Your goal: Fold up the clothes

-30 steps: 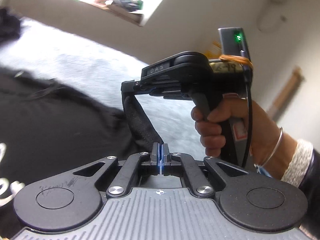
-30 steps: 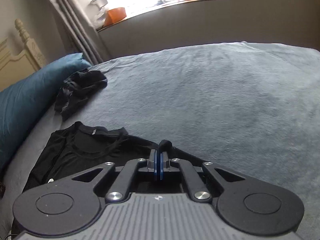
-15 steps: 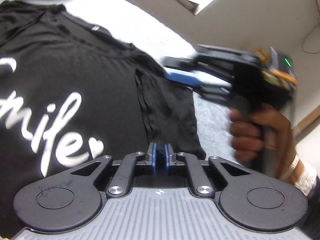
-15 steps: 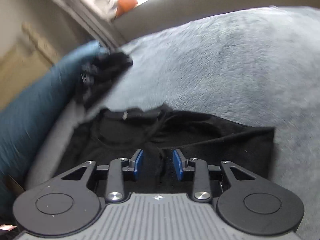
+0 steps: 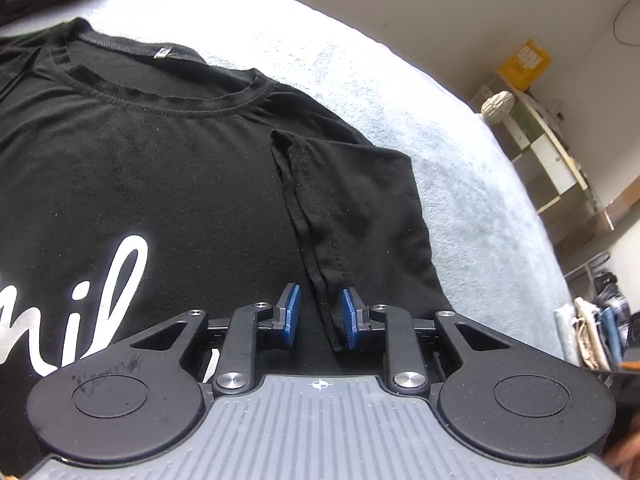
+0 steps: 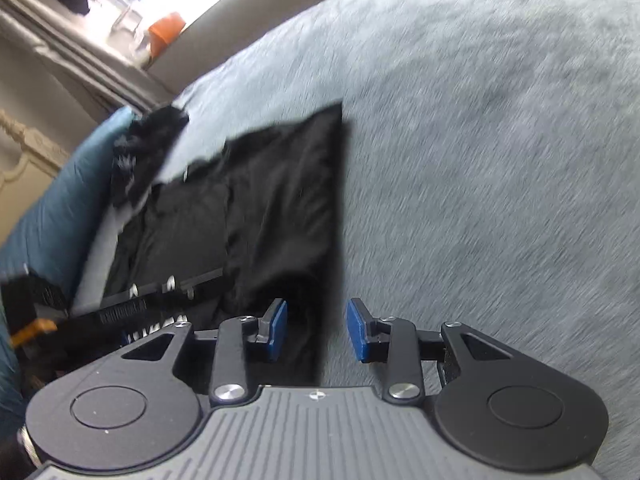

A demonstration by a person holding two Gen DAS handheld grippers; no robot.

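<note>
A black T-shirt (image 5: pixel 168 184) with white lettering lies flat on the pale grey bed cover (image 5: pixel 460 184). Its sleeve (image 5: pixel 360 208) is folded in over the chest. My left gripper (image 5: pixel 320 316) hovers low over the sleeve's hem, which runs between the blue pads (image 5: pixel 290 316) without being pressed; its jaws are opening. In the blurred right wrist view the T-shirt (image 6: pixel 280 200) is a dark slab. My right gripper (image 6: pixel 316 328) stands open above the shirt's straight side edge, one pad over cloth, the other over the bed cover (image 6: pixel 500 160). The left gripper (image 6: pixel 140 308) shows at lower left.
A second dark garment (image 6: pixel 144 152) lies crumpled by a blue pillow (image 6: pixel 60 208) near the headboard (image 6: pixel 24 160). A window sill with an orange container (image 6: pixel 166 32) runs behind the bed. Shelving (image 5: pixel 552 152) and stacked items stand past the bed's far side.
Both grippers were shut on the sleeve and have let it go; it now lies folded on the shirt. The right gripper rolled and swung to the shirt's side edge, leaving the left view.
</note>
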